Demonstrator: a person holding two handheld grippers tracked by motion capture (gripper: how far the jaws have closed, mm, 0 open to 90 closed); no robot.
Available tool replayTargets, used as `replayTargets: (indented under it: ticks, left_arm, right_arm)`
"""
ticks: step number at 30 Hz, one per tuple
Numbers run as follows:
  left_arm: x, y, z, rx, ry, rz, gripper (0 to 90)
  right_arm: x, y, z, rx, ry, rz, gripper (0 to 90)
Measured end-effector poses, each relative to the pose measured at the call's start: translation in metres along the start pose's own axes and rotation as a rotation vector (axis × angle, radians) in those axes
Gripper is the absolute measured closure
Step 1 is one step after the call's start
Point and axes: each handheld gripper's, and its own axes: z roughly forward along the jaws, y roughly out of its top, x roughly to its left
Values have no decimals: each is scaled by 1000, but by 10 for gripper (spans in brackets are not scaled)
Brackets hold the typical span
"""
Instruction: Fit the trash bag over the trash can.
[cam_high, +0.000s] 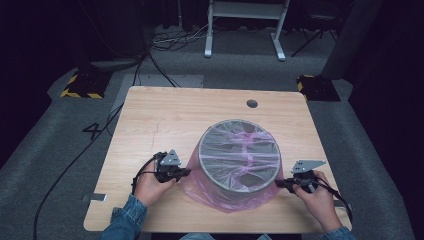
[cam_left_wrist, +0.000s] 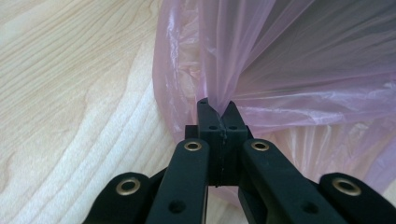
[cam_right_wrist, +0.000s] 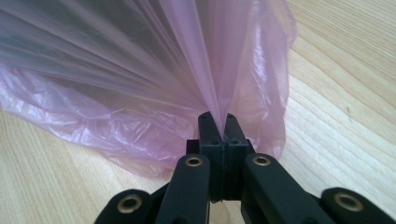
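With both your left gripper (cam_high: 186, 172) and right gripper (cam_high: 279, 183) pinching the pink bag (cam_high: 222, 197) draped over the bin (cam_high: 239, 156) mid-table (cam_high: 165, 115), uneven pulling could tear it or tip the bin.

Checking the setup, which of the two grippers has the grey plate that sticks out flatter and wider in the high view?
The right gripper, pinching the pink bag beside the grey bin; the left gripper's plate stands smaller and more upright.

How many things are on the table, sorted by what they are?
Grey round bin: 1
Pink plastic bag: 1
Black grippers, left gripper and right gripper, each pinching the bag: 2
Total: 4
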Motion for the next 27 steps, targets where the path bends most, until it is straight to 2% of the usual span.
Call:
replayTargets:
  ticks: [1,2,3,4,5,7,8,11,14,19,25,27]
  left_arm:
    - [0,-1,-2,-6,8,1,900]
    - [0,-1,-6,-26,23,6,854]
    - [-1,-2,-9,-51,20,6,741]
    - [-1,-2,-15,-93,-5,-13,670]
    - [-1,-2,-19,-116,-19,-20,570]
    - [-3,-1,-29,-166,-21,-22,423]
    - [-3,0,-35,-184,-17,-16,383]
    - [-5,4,-50,-225,-2,-16,332]
    - [-5,6,-60,-230,46,-3,296]
    - [-4,4,-72,-232,112,-25,283]
    - [-3,-2,-72,-233,120,-53,281]
    - [-2,-5,-72,-222,125,-49,280]
  right_arm:
    - [0,0,-1,4,-4,-2,900]
    - [1,0,-3,8,-7,-12,883]
    - [2,1,-6,0,-26,-20,786]
    - [3,2,-9,-16,-34,-19,693]
    - [4,3,-14,-54,-33,-8,569]
    - [7,6,-24,-105,-25,-8,412]
    - [8,8,-28,-116,-23,-13,357]
    - [15,16,-45,-164,-12,-40,269]
    - [19,25,-61,-204,-21,-48,227]
    - [24,45,-84,-259,-12,-50,198]
    - [24,70,-107,-308,-3,-51,175]
    - [25,79,-113,-323,-9,-60,176]
